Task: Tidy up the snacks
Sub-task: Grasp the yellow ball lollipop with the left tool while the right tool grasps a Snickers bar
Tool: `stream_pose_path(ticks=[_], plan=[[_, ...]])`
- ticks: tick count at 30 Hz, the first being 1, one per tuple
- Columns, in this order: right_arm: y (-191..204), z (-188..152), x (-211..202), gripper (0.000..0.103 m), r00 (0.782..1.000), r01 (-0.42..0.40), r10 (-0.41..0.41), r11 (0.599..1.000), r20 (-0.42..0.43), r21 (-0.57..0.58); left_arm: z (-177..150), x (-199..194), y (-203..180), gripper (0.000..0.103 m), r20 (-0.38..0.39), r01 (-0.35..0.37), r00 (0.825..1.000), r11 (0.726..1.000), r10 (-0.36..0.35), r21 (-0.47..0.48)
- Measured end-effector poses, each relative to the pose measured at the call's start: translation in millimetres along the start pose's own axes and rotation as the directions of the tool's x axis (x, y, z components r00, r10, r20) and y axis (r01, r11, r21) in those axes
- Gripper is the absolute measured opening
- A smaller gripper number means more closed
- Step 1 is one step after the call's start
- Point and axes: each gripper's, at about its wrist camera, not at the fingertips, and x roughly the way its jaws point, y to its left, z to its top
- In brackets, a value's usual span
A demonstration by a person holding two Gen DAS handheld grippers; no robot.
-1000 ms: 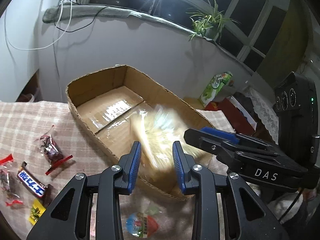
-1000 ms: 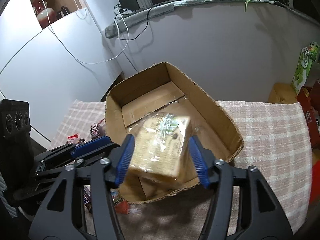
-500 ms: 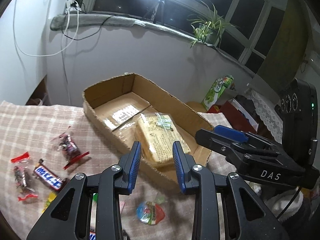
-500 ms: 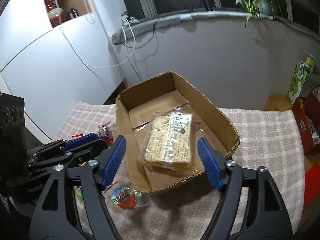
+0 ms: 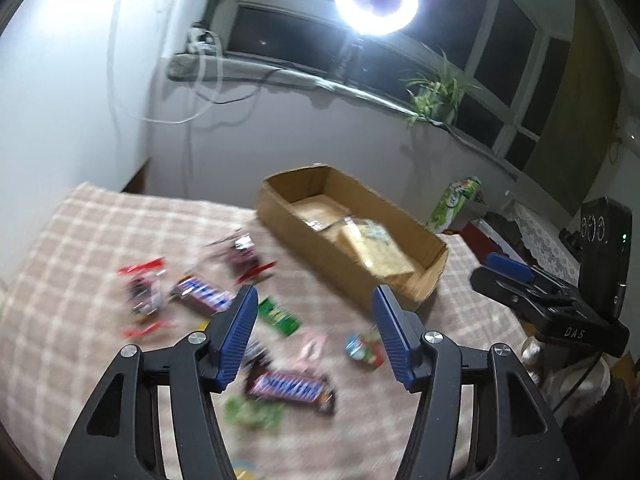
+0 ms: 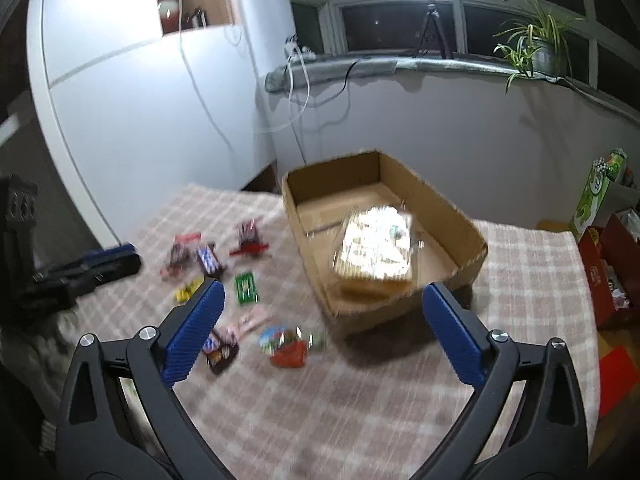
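Cardboard box [image 6: 384, 236] is my landmark, sitting on the checked cloth [image 6: 360, 400] over the desk. From the right wrist view I see into it plainly: the wrapped pack of biscuits [image 6: 376, 248] lies inside, toward the near end. The left wrist view shows the same box [image 5: 352, 240] from its side, with the pack [image 5: 376, 248] half hidden by the near wall. That view also shows my right claw [image 5: 508, 272] to the right of the box, which its own camera cannot give me from outside. The right view in turn catches the left claw [image 6: 116, 256] far left of the box.

Loose snacks lie left of the box: a blue chocolate bar [image 5: 290, 388], a green packet [image 5: 278, 316], red-wrapped sweets [image 5: 144, 292] and a round foil sweet [image 6: 284, 346], all blurred.

My left claw [image 5: 312, 332] is partway spread and opening, nothing between its jaws. My right claw [image 6: 320, 332] is spreading wide, holding nothing and touching nothing.
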Motion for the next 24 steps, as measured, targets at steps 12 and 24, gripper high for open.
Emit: stream_pose_path(ticks=[12,24], plan=[[34.3,-41.8,14.4,0.101,0.994,-0.063,0.059,0.997,-0.093,-0.044,-66.7,-39.4,33.2,0.059,-0.078,-0.118,0.99,0.993,0.118,-0.001],[106.3,-43.7,68.8,0.074,0.964,-0.178,0.117,0.952,-0.239,-0.249,-115.5,-29.6,28.4,0.04,-0.145,-0.105,0.984,0.994,0.102,-0.011]])
